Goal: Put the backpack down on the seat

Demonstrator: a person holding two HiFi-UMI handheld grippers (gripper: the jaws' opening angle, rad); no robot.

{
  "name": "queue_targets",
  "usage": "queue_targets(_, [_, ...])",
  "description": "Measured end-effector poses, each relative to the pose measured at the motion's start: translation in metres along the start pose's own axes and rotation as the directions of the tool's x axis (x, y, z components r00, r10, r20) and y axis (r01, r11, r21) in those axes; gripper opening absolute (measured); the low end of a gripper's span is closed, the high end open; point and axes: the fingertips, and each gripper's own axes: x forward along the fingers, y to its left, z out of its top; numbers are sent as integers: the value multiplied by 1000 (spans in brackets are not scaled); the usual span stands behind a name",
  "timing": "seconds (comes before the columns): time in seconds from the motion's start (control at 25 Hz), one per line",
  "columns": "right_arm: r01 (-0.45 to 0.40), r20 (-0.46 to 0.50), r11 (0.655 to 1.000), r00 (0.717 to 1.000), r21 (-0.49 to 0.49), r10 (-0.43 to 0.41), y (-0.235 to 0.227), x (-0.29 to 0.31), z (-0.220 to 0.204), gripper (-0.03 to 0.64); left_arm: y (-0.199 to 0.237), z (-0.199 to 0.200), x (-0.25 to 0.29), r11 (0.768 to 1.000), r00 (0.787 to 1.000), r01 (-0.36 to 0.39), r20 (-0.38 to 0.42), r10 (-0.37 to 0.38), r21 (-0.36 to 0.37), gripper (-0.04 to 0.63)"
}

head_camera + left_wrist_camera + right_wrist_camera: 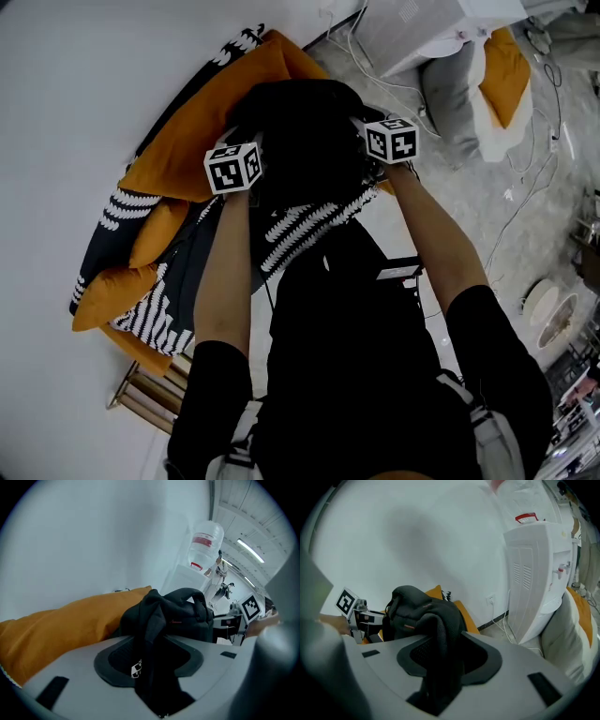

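A black backpack (pixel 300 141) rests on the orange cushioned seat (pixel 192 150) against the white wall. My left gripper (pixel 255 161) is at the bag's left side and my right gripper (pixel 373 142) at its right, both marker cubes close to it. In the left gripper view a black shoulder strap (pixel 152 663) lies slack across the grey lower jaw, with the other jaw standing well apart. The right gripper view shows the other strap (pixel 438 667) draped the same way between wide jaws. Both grippers are open, with the bag's body (pixel 415 609) just ahead of them.
A white water dispenser (pixel 534 564) with its bottle (pixel 205 545) stands to the right of the seat. A grey and orange beanbag (pixel 483 84) and loose cables (pixel 525 197) lie on the floor. A black-and-white patterned cushion (pixel 309 225) hangs over the seat's front.
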Motion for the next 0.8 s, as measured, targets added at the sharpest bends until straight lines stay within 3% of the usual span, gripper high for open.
queue_targets(0.36, [95, 18, 995, 995, -35, -95, 10, -63, -33, 158, 0, -34, -53, 1000, 999, -30, 30, 29, 11, 187])
queue_targets(0.6, [123, 110, 992, 987, -26, -120, 35, -116, -38, 130, -23, -43, -111, 1000, 991, 12, 130, -14, 13, 178])
queue_targets(0.8, [111, 217, 993, 971, -35, -101, 75, -166, -33, 98, -42, -41, -167, 999, 969, 49, 242, -47, -3, 125])
